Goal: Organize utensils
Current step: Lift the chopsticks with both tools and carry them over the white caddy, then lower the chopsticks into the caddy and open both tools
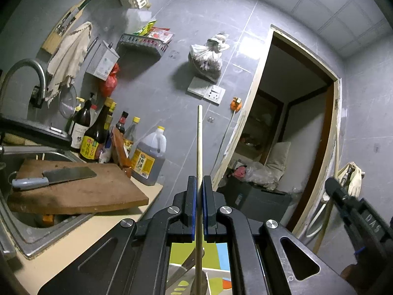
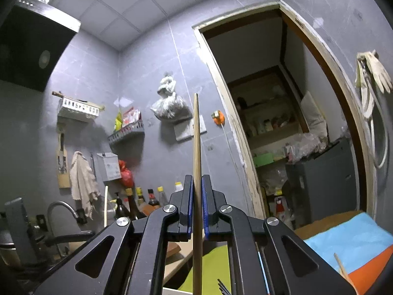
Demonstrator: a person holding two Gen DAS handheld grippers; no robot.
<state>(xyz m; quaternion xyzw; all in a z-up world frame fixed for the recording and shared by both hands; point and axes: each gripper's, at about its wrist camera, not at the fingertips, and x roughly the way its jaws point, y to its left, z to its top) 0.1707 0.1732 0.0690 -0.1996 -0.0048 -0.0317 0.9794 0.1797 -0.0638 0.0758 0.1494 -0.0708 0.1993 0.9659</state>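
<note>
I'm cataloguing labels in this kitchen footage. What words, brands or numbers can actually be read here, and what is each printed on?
"DA5", or close to it: raised characters on the right claw's black body, seen sideways in the left wrist view; uncertain.
Yellow labels on the sauce bottle and the oil jug: print too small and blurred to read.
White label on the dark bottle: unreadable.
Grey wall box: marking too faint.

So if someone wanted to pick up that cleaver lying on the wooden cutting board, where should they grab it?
By its pale handle, not the blade. The cleaver lies flat on the cutting board, handle towards the sink side in the left wrist view, blade towards the bottles. Come down from above, fingers across the handle: it is rounded and thicker than the flat blade, so probably easier to pinch.
</note>
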